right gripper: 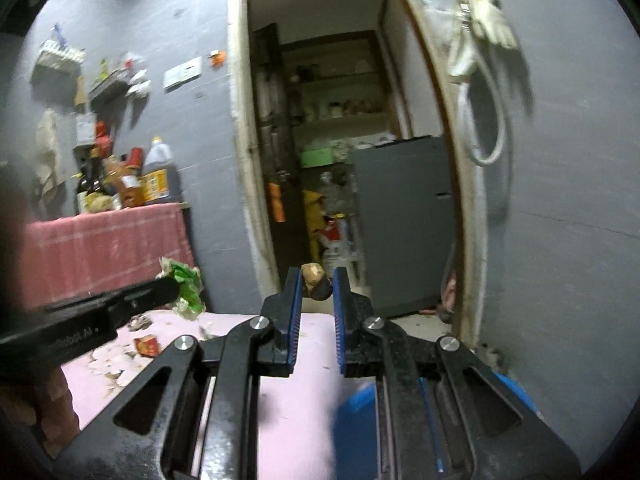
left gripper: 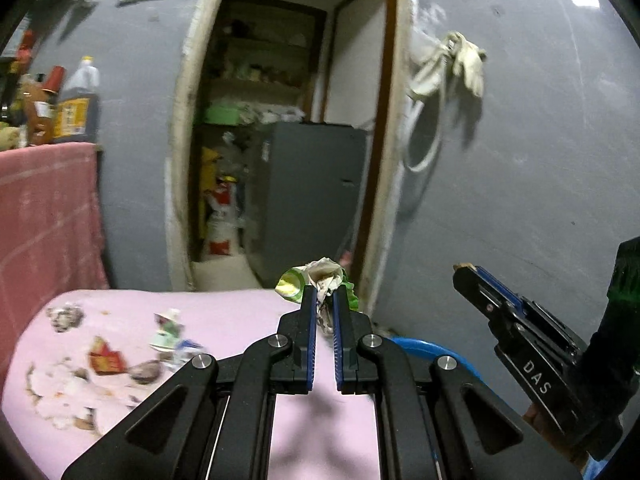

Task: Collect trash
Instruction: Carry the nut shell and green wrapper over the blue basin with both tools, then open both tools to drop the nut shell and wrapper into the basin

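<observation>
My left gripper (left gripper: 324, 294) is shut on a crumpled green and white wrapper (left gripper: 316, 276), held in the air above the pink table (left gripper: 240, 320). From the right wrist view that wrapper (right gripper: 184, 284) shows at the tip of the left gripper (right gripper: 168, 286). My right gripper (right gripper: 316, 280) is shut on a small brown and tan scrap (right gripper: 316, 278), and in the left wrist view this right gripper (left gripper: 466, 270) sits at the right, the scrap only just showing at its tip. More trash (left gripper: 104, 360) lies on the table's left part: a red packet, torn paper, shells.
A blue bin (right gripper: 360, 420) stands below the table's right edge. Behind is a grey wall with an open doorway (left gripper: 288, 120) into a storeroom. Bottles (left gripper: 76, 104) stand on a red-clothed counter at the left. Gloves and a hose (left gripper: 448, 64) hang on the wall.
</observation>
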Tool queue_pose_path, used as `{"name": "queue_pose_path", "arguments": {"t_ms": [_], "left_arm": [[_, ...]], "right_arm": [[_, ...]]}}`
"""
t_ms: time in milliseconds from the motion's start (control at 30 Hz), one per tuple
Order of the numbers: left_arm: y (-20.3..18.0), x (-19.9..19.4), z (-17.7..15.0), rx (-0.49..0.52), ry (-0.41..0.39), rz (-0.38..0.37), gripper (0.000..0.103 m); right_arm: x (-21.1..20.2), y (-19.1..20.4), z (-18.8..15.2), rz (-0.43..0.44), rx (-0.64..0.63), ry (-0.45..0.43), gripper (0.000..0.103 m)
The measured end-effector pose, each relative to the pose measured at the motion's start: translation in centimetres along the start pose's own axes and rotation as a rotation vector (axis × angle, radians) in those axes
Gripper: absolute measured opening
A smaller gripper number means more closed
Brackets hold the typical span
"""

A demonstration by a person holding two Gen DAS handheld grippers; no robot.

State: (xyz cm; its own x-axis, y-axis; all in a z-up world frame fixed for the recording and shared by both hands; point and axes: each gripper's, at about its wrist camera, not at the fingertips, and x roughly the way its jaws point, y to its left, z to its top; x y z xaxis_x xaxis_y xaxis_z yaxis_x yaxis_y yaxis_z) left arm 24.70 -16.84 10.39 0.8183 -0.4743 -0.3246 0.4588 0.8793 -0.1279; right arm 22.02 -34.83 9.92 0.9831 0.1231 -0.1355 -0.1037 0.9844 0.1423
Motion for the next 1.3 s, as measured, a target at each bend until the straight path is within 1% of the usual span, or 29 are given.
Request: {"name": "queue_pose_path", "arguments": {"t_ms": [167,333,400,600,800,1033,1300], "left_arm": [[-2.5,2.8,-0.6,0.013,0.079,-0.057,0.005],[-4.1,5.4,-1.5,0.006,0.163,-0.109,0.005],[-4.4,6.5,-2.0,-0.011,0.205,-0.127,0.005],[-4.2,9.4,-3.8,-0.068,0.315,-0.149,0.005],[-3.3,10.9,-5.0,-0.097,0.359,-0.135,0.005],[-3.1,12.3,-5.5,-0.115,0.400,-0.137,0.006],[-2.5,13.0,-5.7,-0.121,0.424,-0.130,0.009]], "right_arm": [[0.2,-4.0,-0.8,-0.081,0.100,0.083,0.015],[0.5,-6.7,-1.7,-0.133,0.174,0.150,0.015],[1.0,-7.5,-2.2,-0.148,0.195,0.185,0.015],[2.5,-9.1,-3.6,-0.164,0.255,0.280,0.015],[3.8,-9.6,-4.8,-0.172,0.266,0.360,0.015],[4.1,-9.8,-5.0,-0.170,0.281,0.379,0.017],[4.3,-9.9,-5.1,-0.175,0.297,0.389,0.018]]}}
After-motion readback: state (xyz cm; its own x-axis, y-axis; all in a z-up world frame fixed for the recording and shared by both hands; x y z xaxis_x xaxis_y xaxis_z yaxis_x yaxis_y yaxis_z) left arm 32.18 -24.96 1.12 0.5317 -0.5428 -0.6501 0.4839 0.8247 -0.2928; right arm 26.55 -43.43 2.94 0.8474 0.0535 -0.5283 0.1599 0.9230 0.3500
